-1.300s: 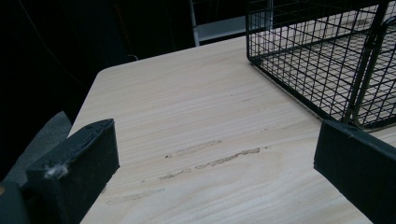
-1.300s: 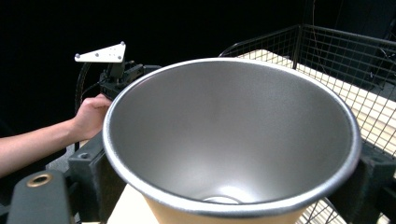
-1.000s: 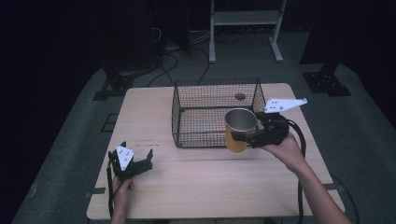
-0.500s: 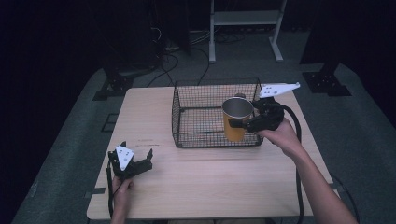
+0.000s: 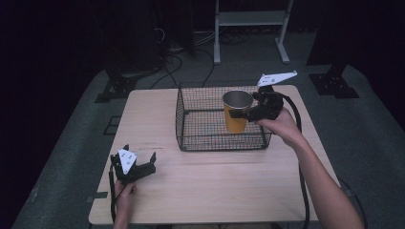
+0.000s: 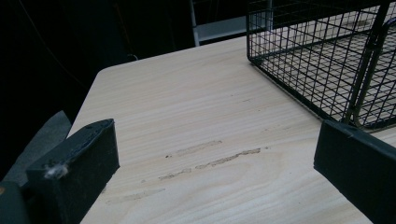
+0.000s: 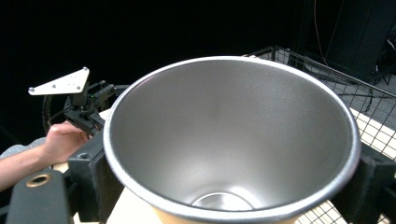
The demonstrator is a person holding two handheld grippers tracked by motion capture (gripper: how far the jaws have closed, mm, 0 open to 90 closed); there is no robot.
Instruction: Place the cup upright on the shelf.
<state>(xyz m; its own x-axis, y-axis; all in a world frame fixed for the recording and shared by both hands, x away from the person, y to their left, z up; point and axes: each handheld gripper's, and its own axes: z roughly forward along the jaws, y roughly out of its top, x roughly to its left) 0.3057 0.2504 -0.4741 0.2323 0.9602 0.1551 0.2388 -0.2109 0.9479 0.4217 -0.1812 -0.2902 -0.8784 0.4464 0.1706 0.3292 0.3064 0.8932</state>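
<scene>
steel-lined orange cup (image 5: 236, 110) hangs upright over the black wire basket (image 5: 200, 129), its mouth above the basket's rim and its body partly down among the mesh walls. the right tongs (image 5: 239, 113) pinch it from the side, one jaw on each flank of the cup, as the right gripper view shows with the cup (image 7: 231, 140) wedged between the two black jaws. the basket stands toward the far right part of the pale wooden surface (image 5: 210, 181), its right wall close to the surface's right edge and its far wall near the far edge. bare mesh floor lies open to the left of the cup inside the basket.

the left tongs (image 5: 138, 168) sit low near the surface's near left corner, jaws spread wide with nothing between them. in the left gripper view, a broad stretch of bare wood (image 6: 196, 140) lies open between these tongs and the basket's corner (image 6: 327, 60).
</scene>
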